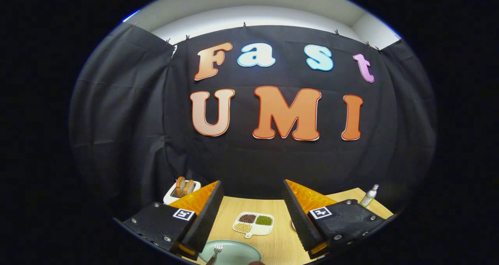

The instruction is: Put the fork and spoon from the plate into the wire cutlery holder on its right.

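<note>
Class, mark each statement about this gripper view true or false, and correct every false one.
1. The gripper is open, with nothing held. True.
2. The fork lies on the plate. True.
3. The divided dish is empty. False: its three compartments hold dark, green and pale grains.
4. The toaster holds bread slices. True.
5. The bottle lies on its side next to the toaster. False: it stands upright beyond the other finger, far from the toaster.

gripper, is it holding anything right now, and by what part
Nothing is held: the gripper is open, fingers wide apart above the table, with the fork lying on the plate below.
</note>
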`<action>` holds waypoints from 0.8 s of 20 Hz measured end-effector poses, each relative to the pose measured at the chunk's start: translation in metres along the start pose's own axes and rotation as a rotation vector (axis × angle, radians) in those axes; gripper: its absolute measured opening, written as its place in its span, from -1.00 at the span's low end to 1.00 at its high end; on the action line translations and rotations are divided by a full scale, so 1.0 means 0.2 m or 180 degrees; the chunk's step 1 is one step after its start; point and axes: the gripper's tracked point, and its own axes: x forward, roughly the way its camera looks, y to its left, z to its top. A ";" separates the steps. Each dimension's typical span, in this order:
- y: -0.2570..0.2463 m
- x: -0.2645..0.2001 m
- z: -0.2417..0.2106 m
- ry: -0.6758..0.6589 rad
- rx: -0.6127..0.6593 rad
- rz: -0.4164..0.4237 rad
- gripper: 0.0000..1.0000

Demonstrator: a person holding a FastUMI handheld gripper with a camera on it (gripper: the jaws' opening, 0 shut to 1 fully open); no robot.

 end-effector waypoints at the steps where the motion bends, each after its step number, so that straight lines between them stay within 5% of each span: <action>1: 0.02 -0.01 -0.02 0.0013 -0.0020 0.0029 0.83; 16: 0.33 0.01 -0.47 0.0586 -0.0017 0.0431 0.83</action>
